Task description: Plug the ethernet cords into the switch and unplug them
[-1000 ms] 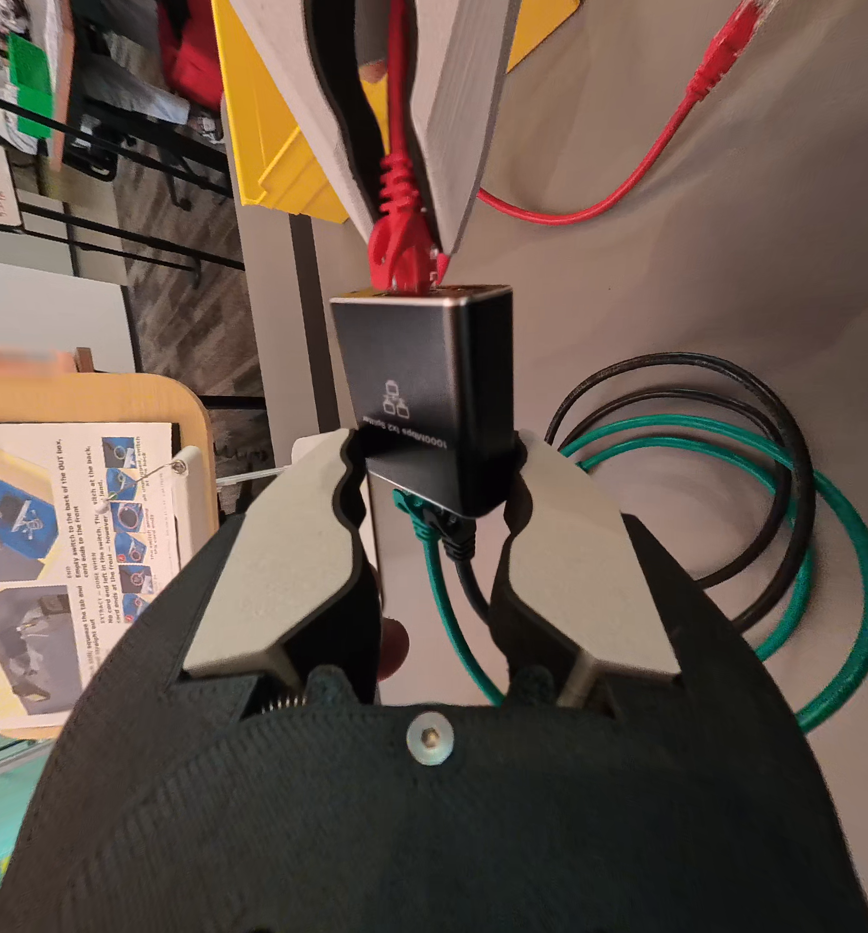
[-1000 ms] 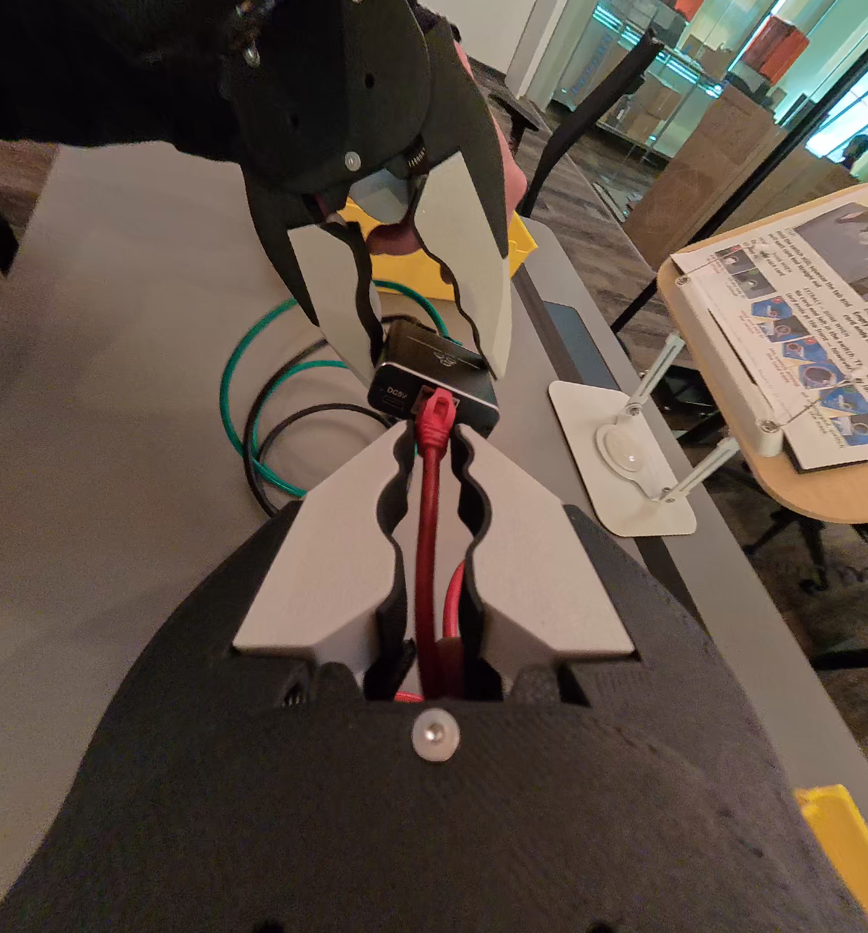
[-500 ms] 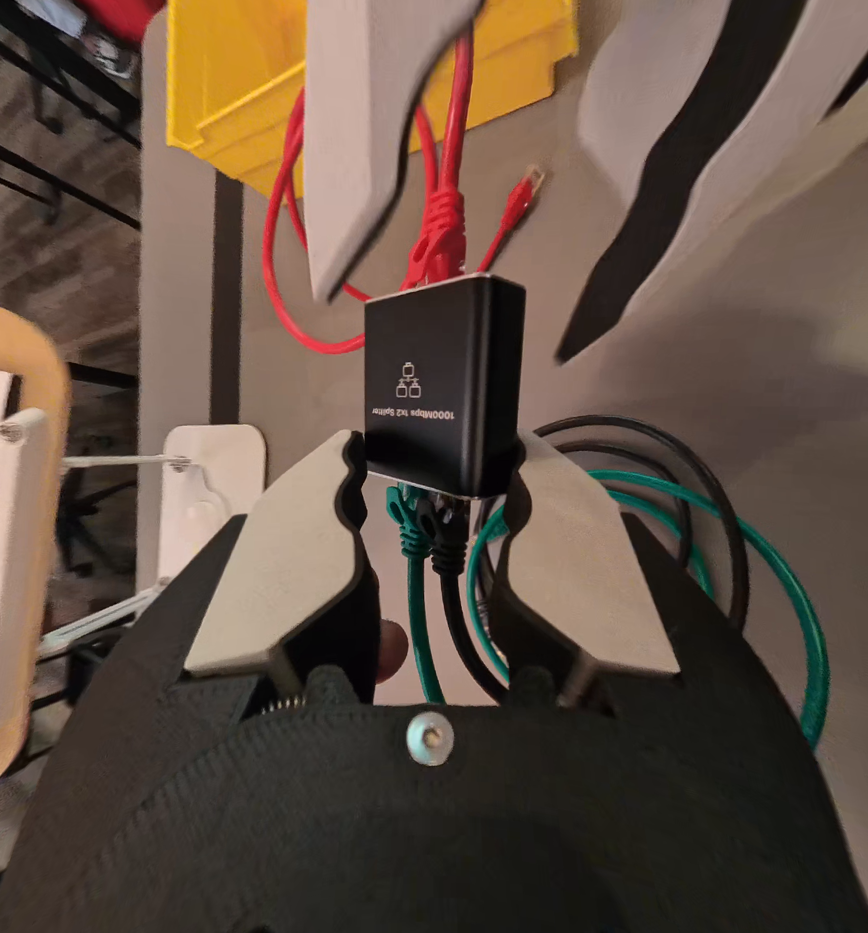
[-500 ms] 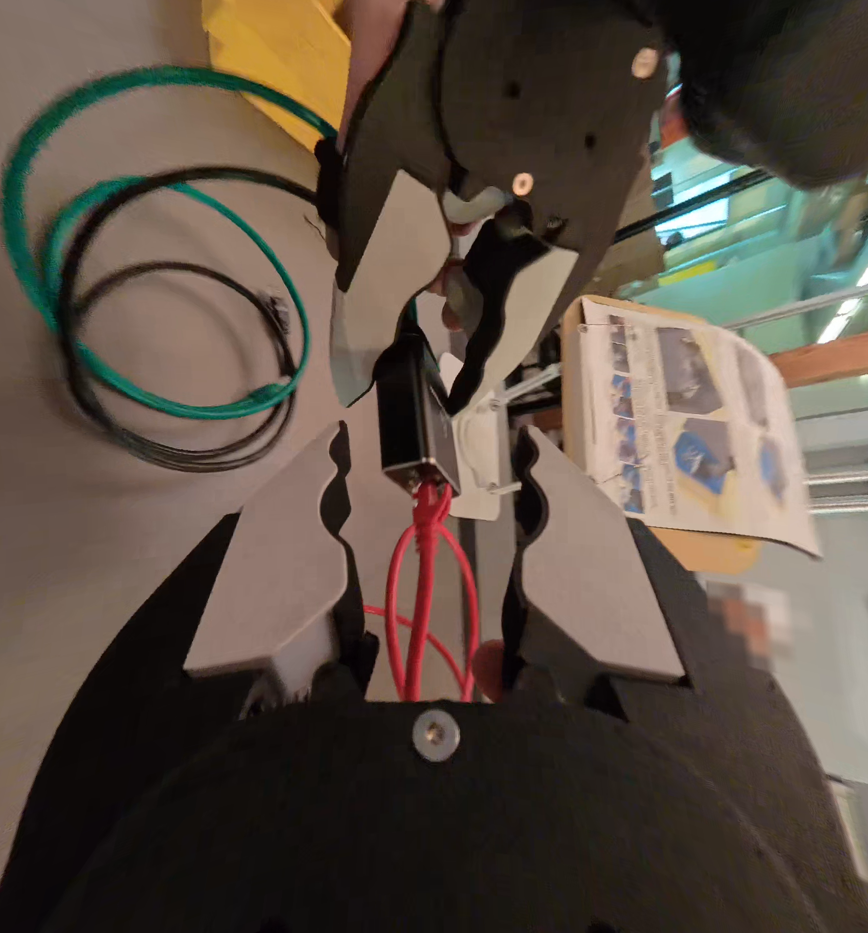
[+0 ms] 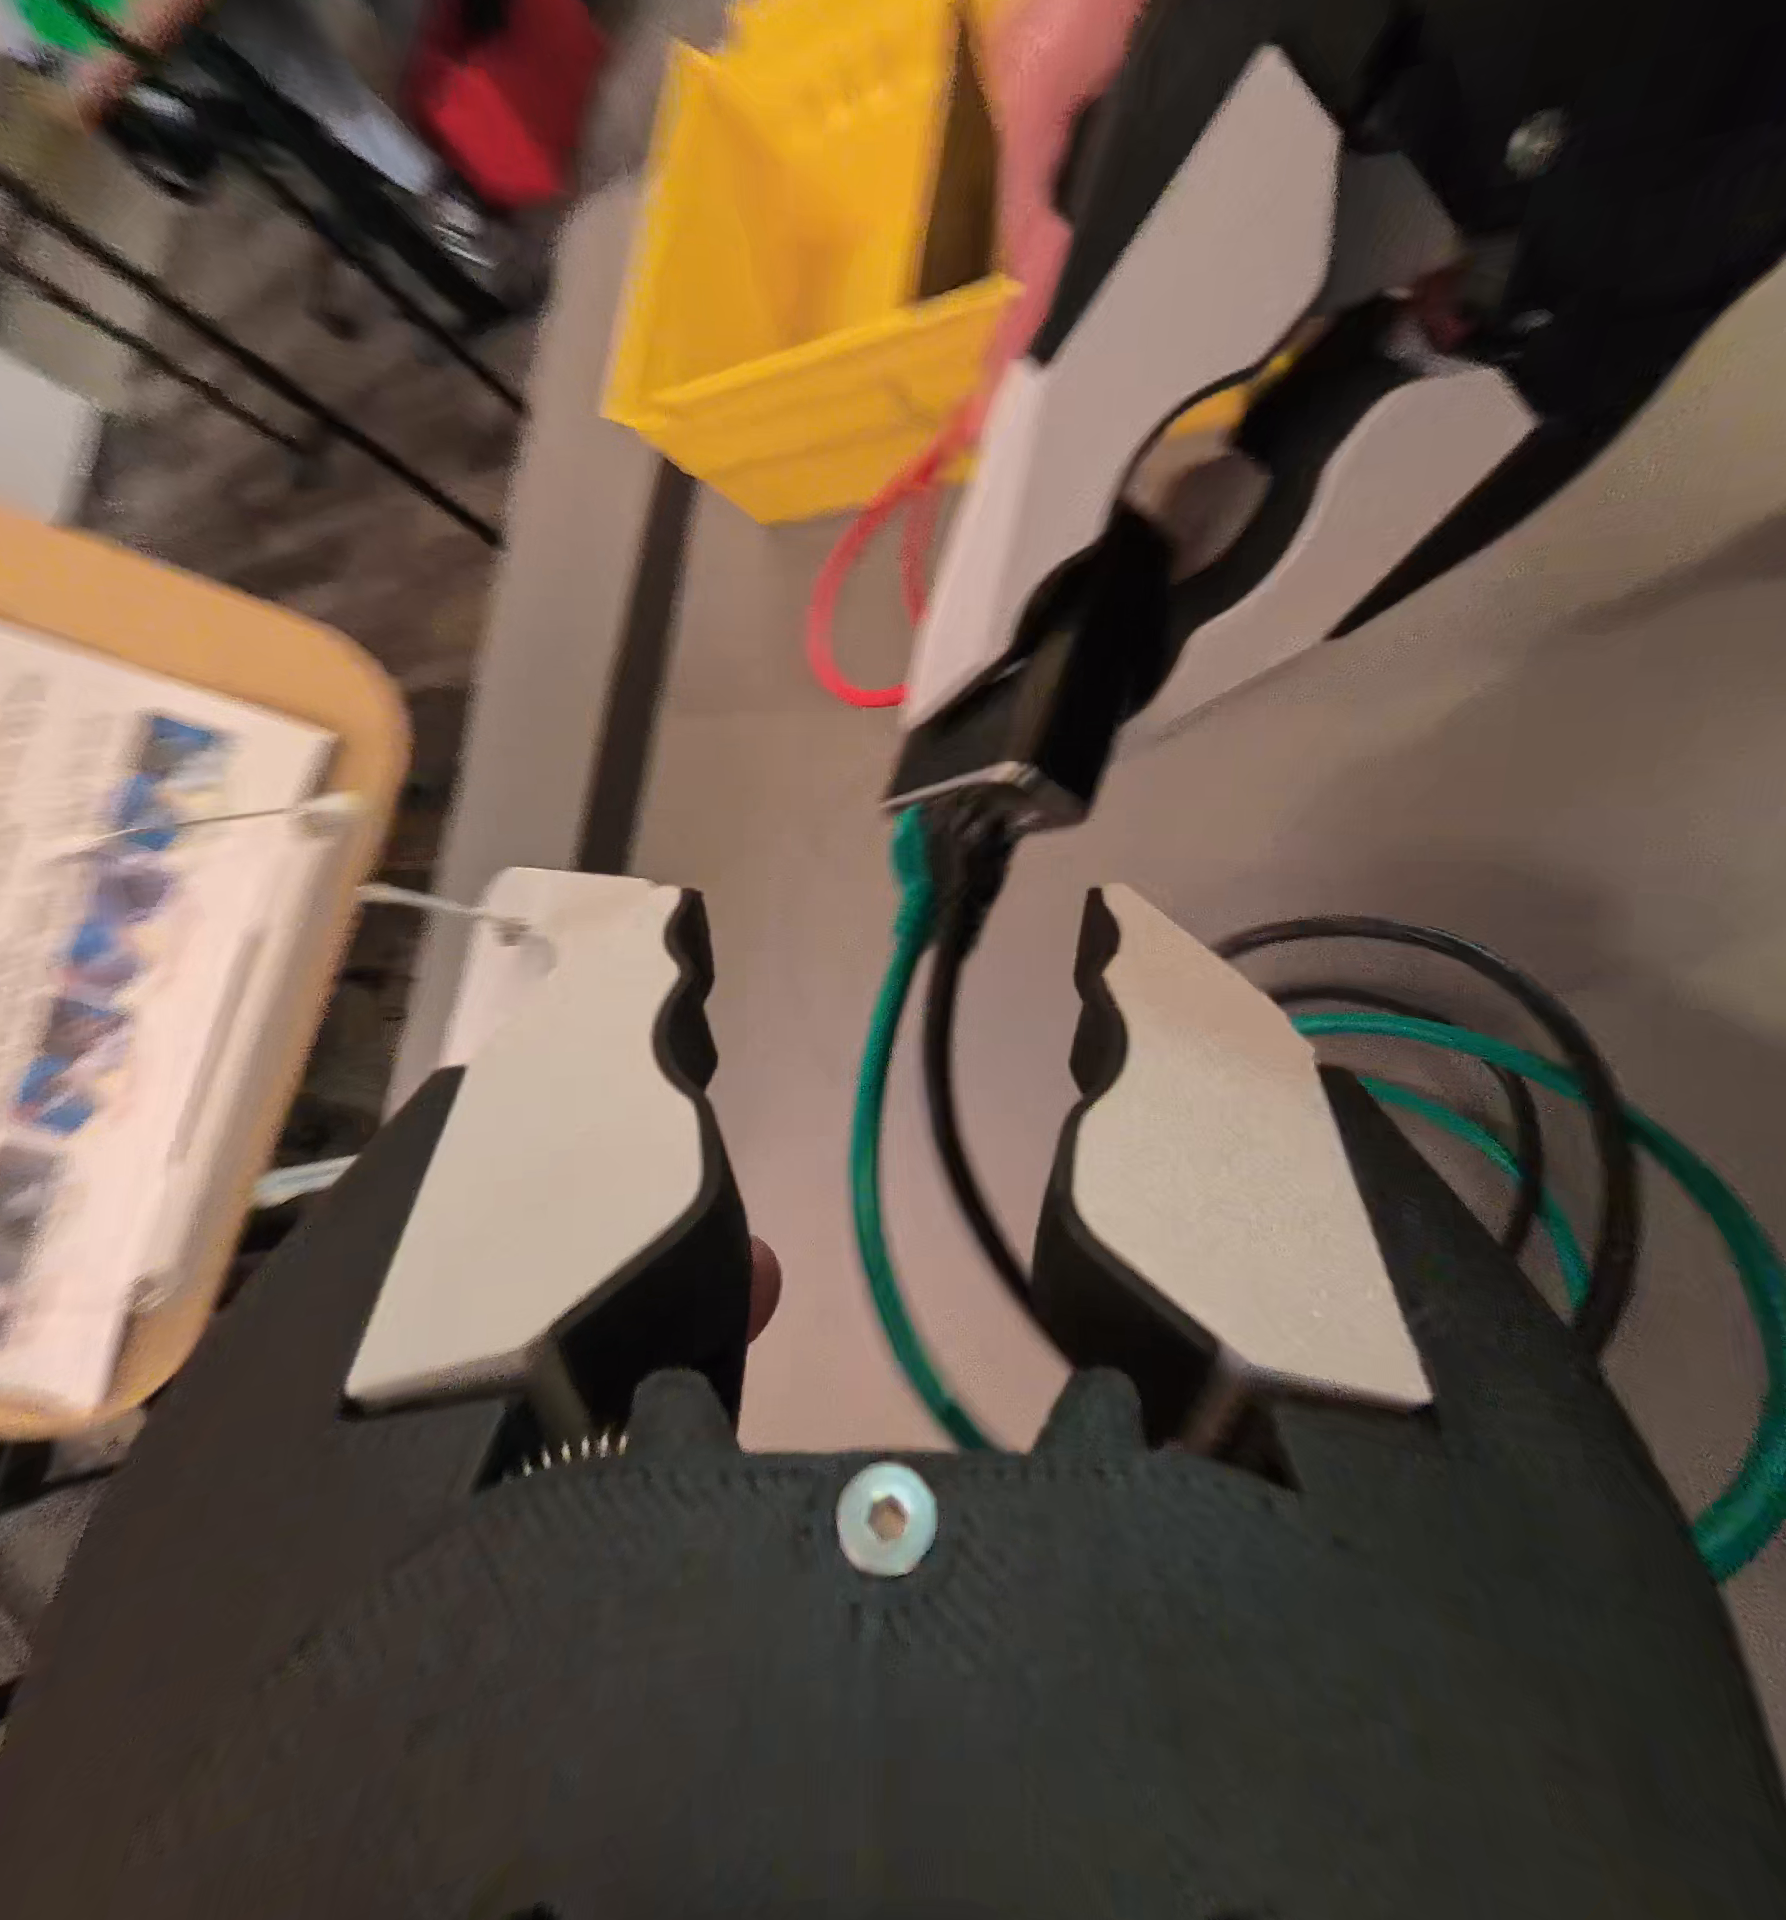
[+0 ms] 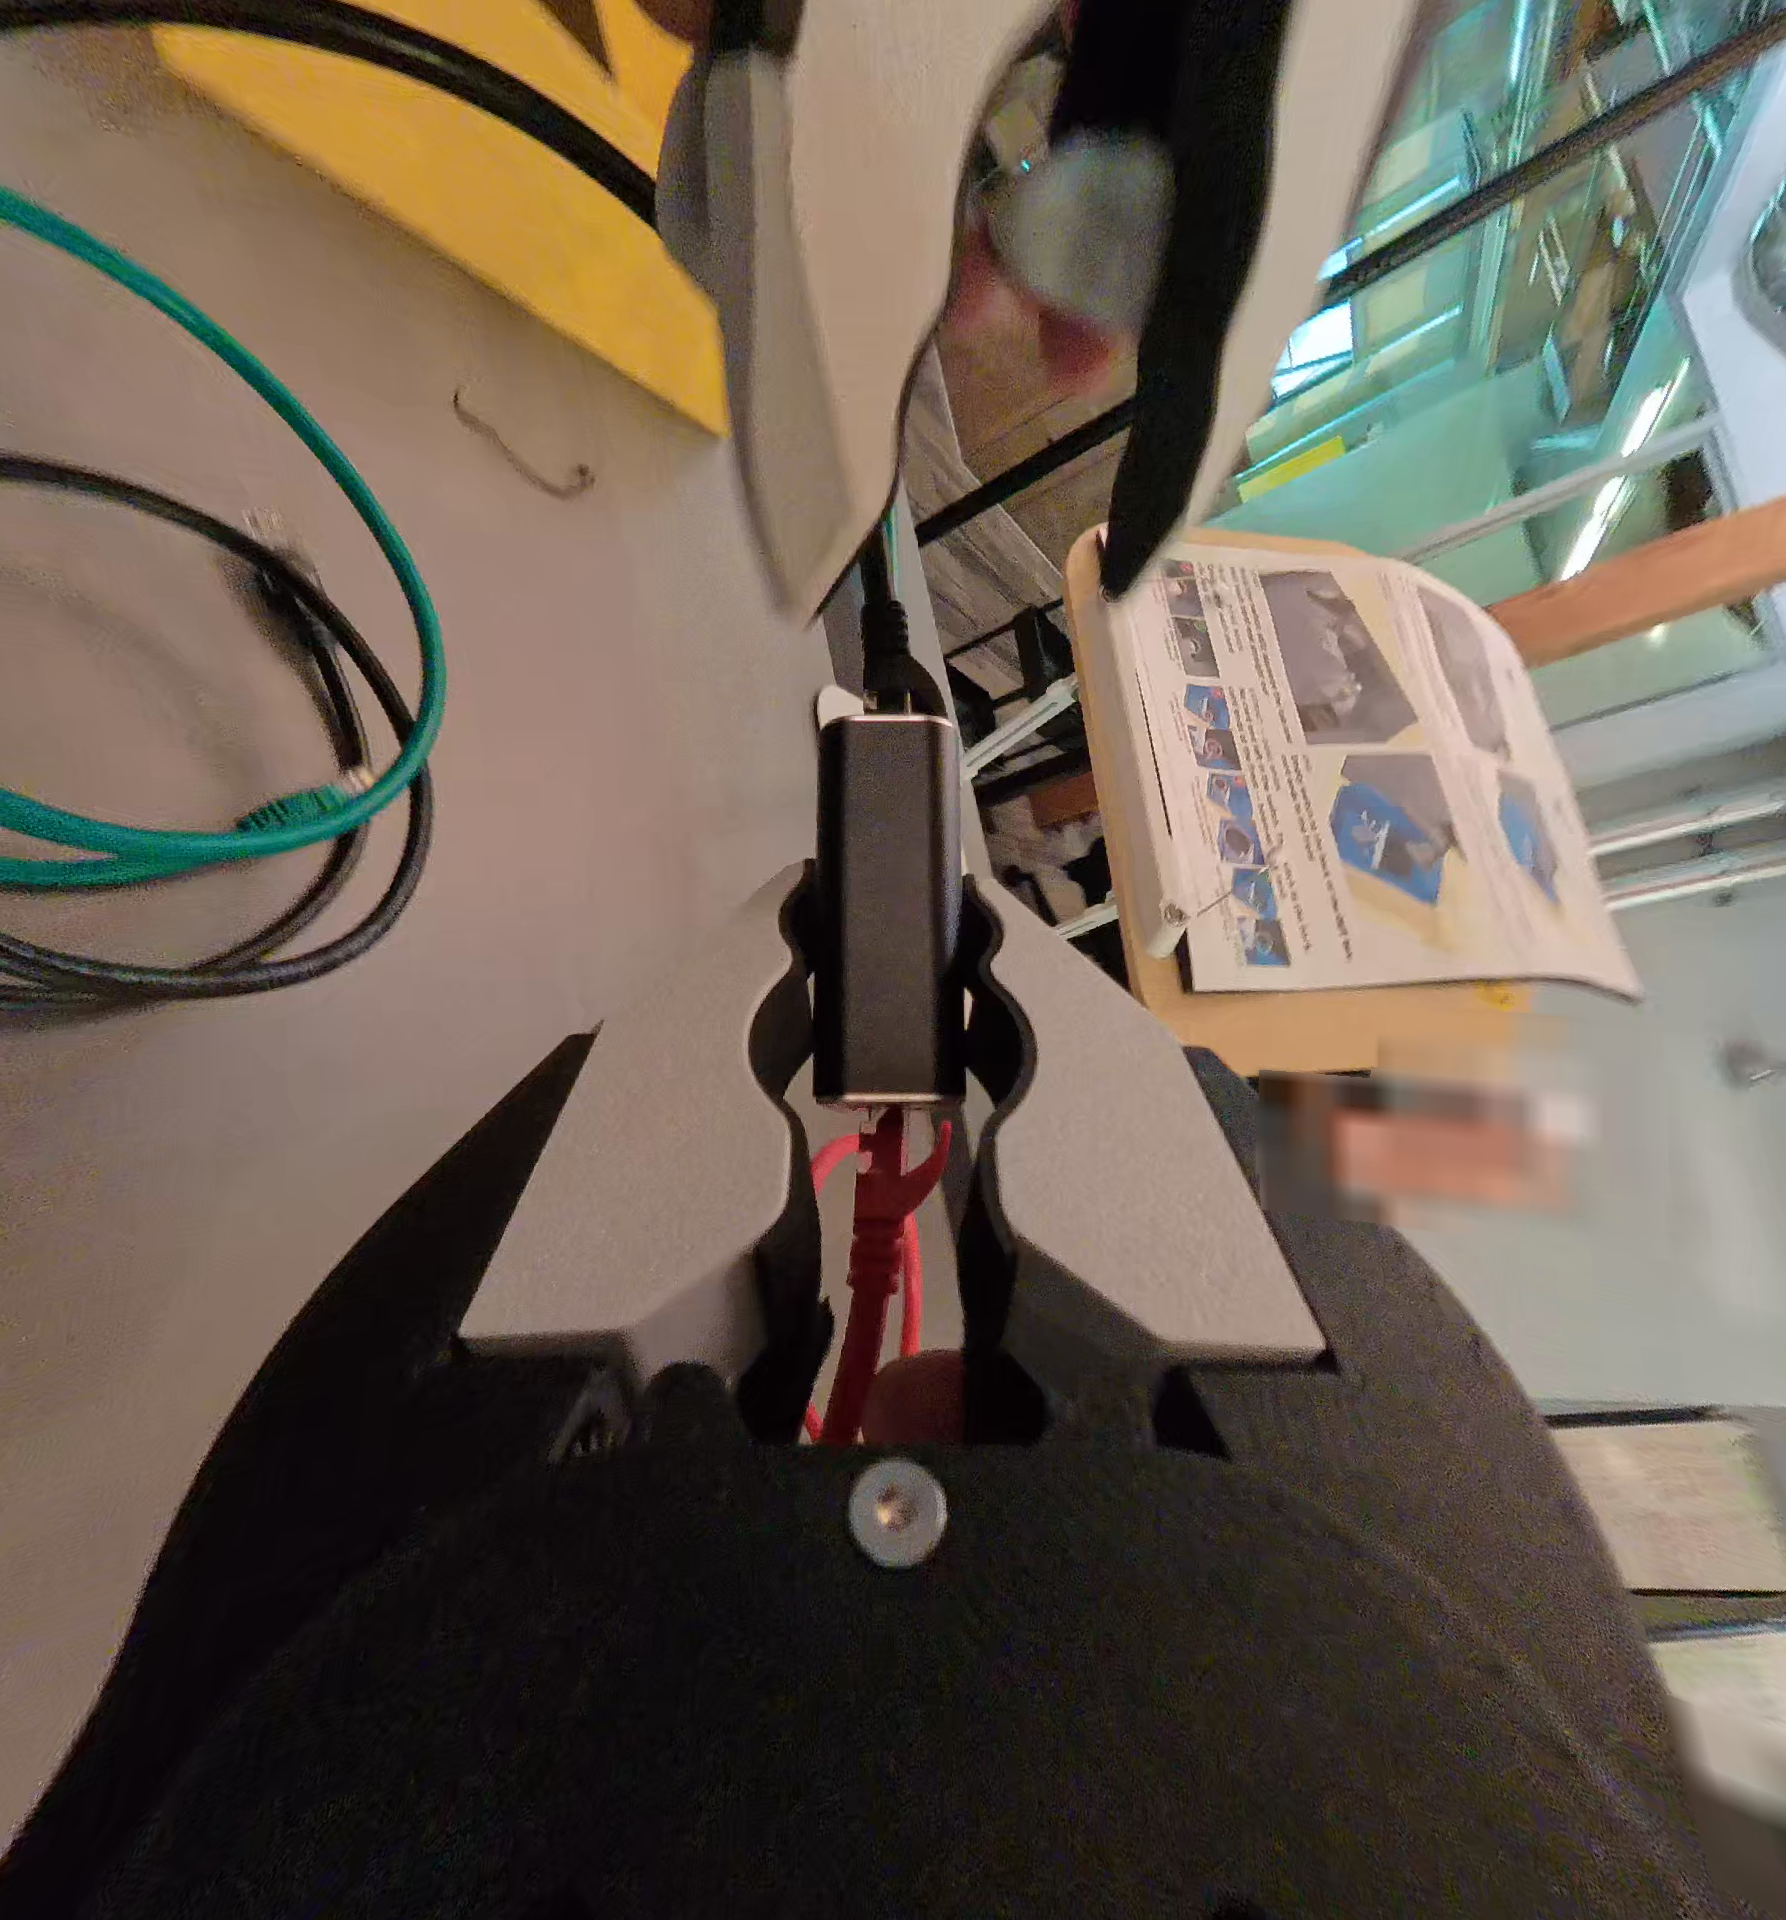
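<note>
The black switch (image 6: 884, 914) is clamped between the fingers of my right gripper (image 6: 884, 894), held above the grey table (image 6: 141, 1091). A red cord (image 6: 878, 1205) is plugged into its near end and a black cord (image 6: 881, 644) into its far end. In the left wrist view my left gripper (image 5: 889, 925) is open and empty, a short way back from the switch (image 5: 1034, 686). The green cord (image 5: 873, 1091) and the black cord (image 5: 946, 1039) run from the switch's near end between my left fingers. The right gripper (image 5: 1128, 623) shows there shut on the switch.
A yellow bin (image 5: 795, 312) stands at the table's far edge, with red cord (image 5: 827, 623) looped beside it. Green (image 6: 390, 582) and black (image 6: 390, 894) cord coils lie on the table. An instruction sheet on a wooden stand (image 6: 1367, 790) is past the table edge. The tips of one gripper are about 5 cm away from the tips of the other.
My left gripper has let go of the switch, opened and drawn back. My right gripper let go of the red cord, opened, then shut on the switch body.
</note>
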